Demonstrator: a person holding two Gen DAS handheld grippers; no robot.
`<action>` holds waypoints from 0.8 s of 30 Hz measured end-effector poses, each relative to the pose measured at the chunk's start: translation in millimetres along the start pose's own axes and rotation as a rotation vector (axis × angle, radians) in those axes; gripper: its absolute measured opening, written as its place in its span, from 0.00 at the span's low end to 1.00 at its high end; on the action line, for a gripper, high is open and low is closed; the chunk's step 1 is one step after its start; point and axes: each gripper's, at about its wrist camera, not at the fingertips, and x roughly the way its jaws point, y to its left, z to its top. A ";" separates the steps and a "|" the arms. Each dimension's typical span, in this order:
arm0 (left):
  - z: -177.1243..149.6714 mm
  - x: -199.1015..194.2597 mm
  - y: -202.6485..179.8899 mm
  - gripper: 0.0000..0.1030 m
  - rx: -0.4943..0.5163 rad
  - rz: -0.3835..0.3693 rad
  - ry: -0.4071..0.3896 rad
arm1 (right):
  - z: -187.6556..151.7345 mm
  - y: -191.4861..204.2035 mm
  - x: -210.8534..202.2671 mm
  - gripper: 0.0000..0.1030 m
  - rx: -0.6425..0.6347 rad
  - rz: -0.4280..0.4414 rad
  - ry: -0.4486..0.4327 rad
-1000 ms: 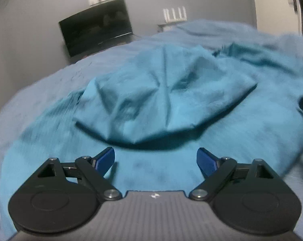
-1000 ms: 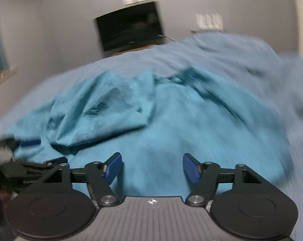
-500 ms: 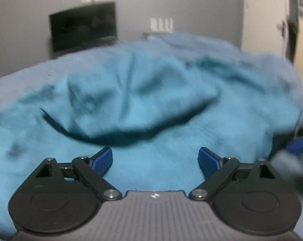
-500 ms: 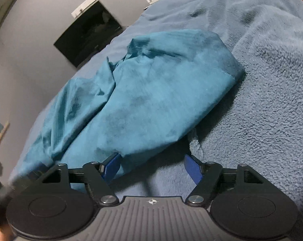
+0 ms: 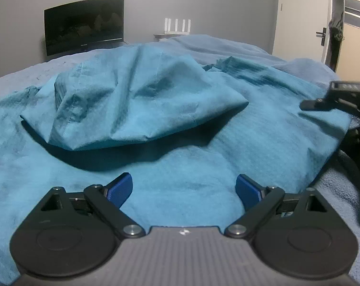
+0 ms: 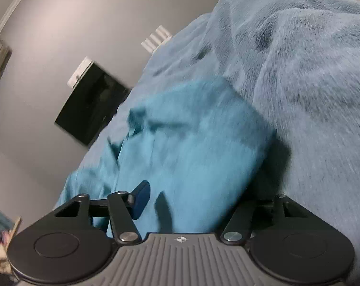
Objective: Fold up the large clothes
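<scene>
- Since a second ago the right gripper has rolled hard and dropped in at the garment's edge, and its jaws have just been closing, with teal cloth between them. The left gripper has barely shifted.
- Left wrist view: left gripper sits wide open, both blue pads clear, nothing held, hovering low over the teal garment. That garment is spread across the bed, with a puffy fold flopped over its middle. Right gripper pokes in at the right edge, by the garment's side hem. Dark monitor stands against the grey wall behind.
- Right wrist view: pretty blurry and tilted. Garment edge runs down between the right gripper's jaws; one blue pad shows, the other is buried under cloth. Roughly half open, can't tell if it's actually pinching yet. Fuzzy grey-blue blanket fills the right side.
</scene>
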 end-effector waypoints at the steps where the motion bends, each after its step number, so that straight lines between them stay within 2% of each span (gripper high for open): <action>1: 0.0 0.9 0.3 0.90 0.000 0.000 -0.002 | 3.6 -0.5 2.3 0.39 0.023 0.001 -0.013; 2: -0.2 0.9 -0.8 0.90 0.004 0.003 -0.002 | 5.9 -0.4 2.9 0.22 0.047 0.001 -0.022; 3: -0.3 1.9 -1.7 0.90 0.010 0.005 0.000 | 8.5 1.3 0.5 0.16 0.065 0.020 -0.030; 4: -1.6 0.4 -3.1 0.90 0.014 0.007 0.002 | 9.3 6.4 -2.1 0.15 0.044 0.036 -0.039; 7: -1.6 0.7 -4.5 0.90 0.026 0.014 0.010 | 5.7 32.4 -14.8 0.15 -0.099 0.063 -0.083; 9: -1.8 3.8 -5.5 0.91 0.027 0.018 0.008 | 4.2 46.6 -16.0 0.18 -0.194 0.068 -0.099; 10: -2.0 4.3 -6.0 0.91 0.028 0.020 0.009 | 6.2 48.4 -11.5 0.27 -0.211 0.067 -0.091; 11: -2.2 3.5 -6.7 0.91 0.029 0.021 0.009 | 9.7 45.6 -6.1 0.42 -0.197 0.058 -0.073; 12: -2.4 3.2 -7.0 0.91 0.030 0.021 0.009 | 12.9 41.2 -1.1 0.46 -0.176 0.044 -0.050; 13: -2.2 3.1 -6.7 0.91 0.030 0.021 0.009 | 16.7 33.6 7.4 0.41 -0.138 0.015 -0.021; 14: -2.4 3.1 -6.8 0.91 0.029 0.020 0.009 | 18.5 27.3 12.6 0.27 -0.108 0.006 -0.006; 17: -0.5 2.0 -6.5 0.91 0.028 0.026 0.010 | 18.4 23.8 17.3 0.22 -0.079 0.000 0.000; 21: 4.3 -2.7 -13.8 0.92 0.011 0.044 -0.001 | 15.4 29.7 13.3 0.22 -0.128 0.005 -0.009; 22: 6.0 -5.3 -17.8 0.92 0.014 0.031 -0.022 | 14.3 29.0 13.5 0.24 -0.123 0.001 -0.007; 24: 9.0 -15.3 -32.7 0.92 0.040 -0.014 -0.123 | 13.4 23.8 11.2 0.28 -0.092 -0.012 0.004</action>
